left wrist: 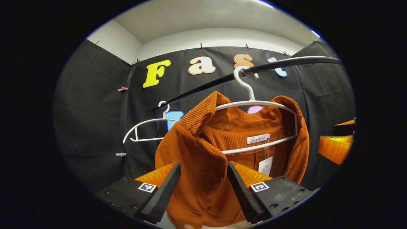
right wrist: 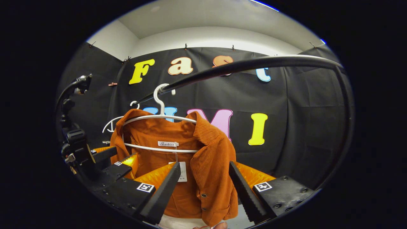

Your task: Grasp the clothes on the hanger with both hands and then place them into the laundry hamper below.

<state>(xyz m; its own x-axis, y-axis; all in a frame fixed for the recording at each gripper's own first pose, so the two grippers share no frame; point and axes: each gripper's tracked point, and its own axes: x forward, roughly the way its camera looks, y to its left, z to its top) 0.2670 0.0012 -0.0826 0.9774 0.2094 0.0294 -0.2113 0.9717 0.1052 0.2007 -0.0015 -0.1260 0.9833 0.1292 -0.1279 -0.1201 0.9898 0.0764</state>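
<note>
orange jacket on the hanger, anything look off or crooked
Nothing is damaged. The orange jacket sits unevenly on its white hanger, collar folded, price tag dangling. A second hanger hangs bare beside it.

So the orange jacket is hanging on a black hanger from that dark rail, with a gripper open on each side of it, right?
Nearly. The hanger is white, not black, as the left gripper view shows. The orange jacket does hang from the dark rail, with the left gripper and right gripper open around it.

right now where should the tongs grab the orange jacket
Grip the orange jacket at its two front panels just below the collar, one tongs per side, coming from the front. Both hang loose off the white hanger, already between open fingers.
</note>
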